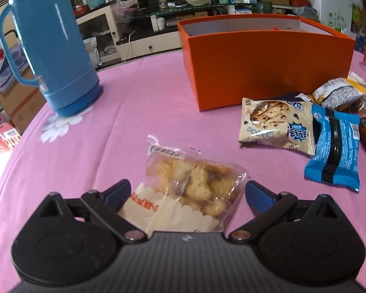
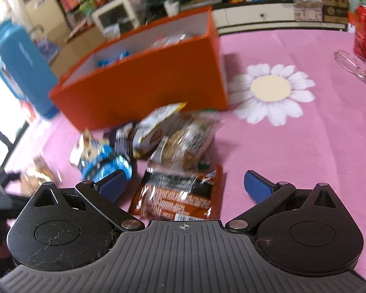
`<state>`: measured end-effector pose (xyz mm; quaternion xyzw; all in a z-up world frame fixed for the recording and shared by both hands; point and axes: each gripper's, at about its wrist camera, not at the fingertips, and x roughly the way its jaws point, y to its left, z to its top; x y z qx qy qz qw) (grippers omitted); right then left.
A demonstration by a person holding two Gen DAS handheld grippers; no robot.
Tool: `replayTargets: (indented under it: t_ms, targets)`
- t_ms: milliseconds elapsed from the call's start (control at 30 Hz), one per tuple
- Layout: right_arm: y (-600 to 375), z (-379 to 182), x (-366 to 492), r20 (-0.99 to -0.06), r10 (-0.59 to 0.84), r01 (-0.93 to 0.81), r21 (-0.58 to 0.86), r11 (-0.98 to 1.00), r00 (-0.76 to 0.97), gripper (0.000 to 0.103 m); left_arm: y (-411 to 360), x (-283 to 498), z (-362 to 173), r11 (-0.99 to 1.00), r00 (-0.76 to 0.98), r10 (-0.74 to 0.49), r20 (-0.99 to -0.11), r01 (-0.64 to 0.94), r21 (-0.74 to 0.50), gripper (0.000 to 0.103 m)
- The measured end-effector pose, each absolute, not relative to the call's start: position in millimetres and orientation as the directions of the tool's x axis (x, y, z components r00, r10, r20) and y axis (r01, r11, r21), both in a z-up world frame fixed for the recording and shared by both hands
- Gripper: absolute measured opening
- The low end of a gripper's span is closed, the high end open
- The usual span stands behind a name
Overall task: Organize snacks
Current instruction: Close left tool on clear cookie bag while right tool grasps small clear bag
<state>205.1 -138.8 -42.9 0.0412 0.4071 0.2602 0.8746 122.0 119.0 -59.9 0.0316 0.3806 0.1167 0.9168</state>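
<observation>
Clear cookie packet (image 1: 190,188): transparent wrap, golden lumpy biscuits, white scalloped band with red print; lies on pink tablecloth (image 1: 134,112), in front of orange box (image 1: 268,68). Left gripper (image 1: 186,194) spread wide, blue pads flanking packet, not pinching. Right gripper (image 2: 185,186) released, over orange-brown packet (image 2: 180,195). Orange box holds blue and silvery packets, blurred.
</observation>
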Motion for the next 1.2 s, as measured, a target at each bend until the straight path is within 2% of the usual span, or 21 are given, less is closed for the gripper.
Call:
replayTargets:
  t_ms: [233,533,633,767,867,967,1033,1133,1167,1200]
  targets:
    - [-116,-55,198,-0.714,0.346,-0.439,0.060,0.897,0.609,0.092,125,121,-61,0.975,0.681,0.207,-0.702,-0.201,0.092,0.102]
    - [-168,-54,196,-0.740,0.208,-0.303,0.005,0.953,0.640,0.092,125,117,-64,0.976,0.690,0.195,-0.697,-0.209,0.066,0.102]
    - [-181,-47,191,-0.727,0.238,-0.293,0.054,0.955,0.644,0.092,126,117,-64,0.976,0.693,0.193,-0.695,-0.210,0.061,0.102]
    - [-179,-22,180,-0.613,0.359,-0.358,0.130,0.925,0.704,0.092,130,116,-66,0.975,0.695,0.172,-0.698,-0.219,0.022,0.102]
    - [-165,-20,185,-0.580,0.388,-0.391,0.126,0.912,0.716,0.092,134,117,-67,0.975,0.697,0.152,-0.700,-0.220,-0.008,0.102]
    - [-146,-30,194,-0.609,0.395,-0.422,0.107,0.900,0.688,0.078,133,116,-67,0.977,0.703,0.148,-0.695,-0.211,-0.006,0.102]
    - [-134,-37,199,-0.625,0.393,-0.442,0.085,0.893,0.674,0.076,133,116,-68,0.979,0.708,0.143,-0.692,-0.203,-0.006,0.102]
    - [-122,-46,205,-0.652,0.361,-0.446,0.037,0.894,0.667,0.065,134,115,-69,0.981,0.717,0.139,-0.683,-0.196,-0.006,0.100]
    - [-121,-48,207,-0.657,0.353,-0.446,0.028,0.895,0.667,0.056,134,113,-67,0.980,0.726,0.143,-0.673,-0.199,-0.007,0.088]
    - [-120,-49,208,-0.659,0.360,-0.450,0.036,0.892,0.661,0.030,134,112,-65,0.981,0.735,0.135,-0.664,-0.193,-0.014,0.064]
